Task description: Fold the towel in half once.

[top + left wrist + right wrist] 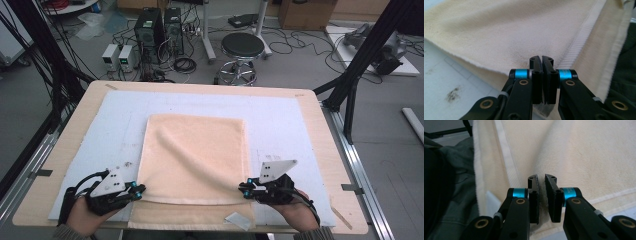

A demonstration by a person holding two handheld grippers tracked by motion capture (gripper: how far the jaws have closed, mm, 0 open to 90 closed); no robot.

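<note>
Towel (195, 160) folding going on, so both corners on the near edge are pinched right now. Left gripper (141, 190) has its jaws clamped tight on the cloth at the hem, right gripper (541, 195) is clenched on a bunched fold between its jaws. The rest of the towel lies flat on the worktop (310, 120) beyond the jaws. My worry: the right grip looks shallow, so lifting unevenly could slip that corner out and skew the fold.
</note>
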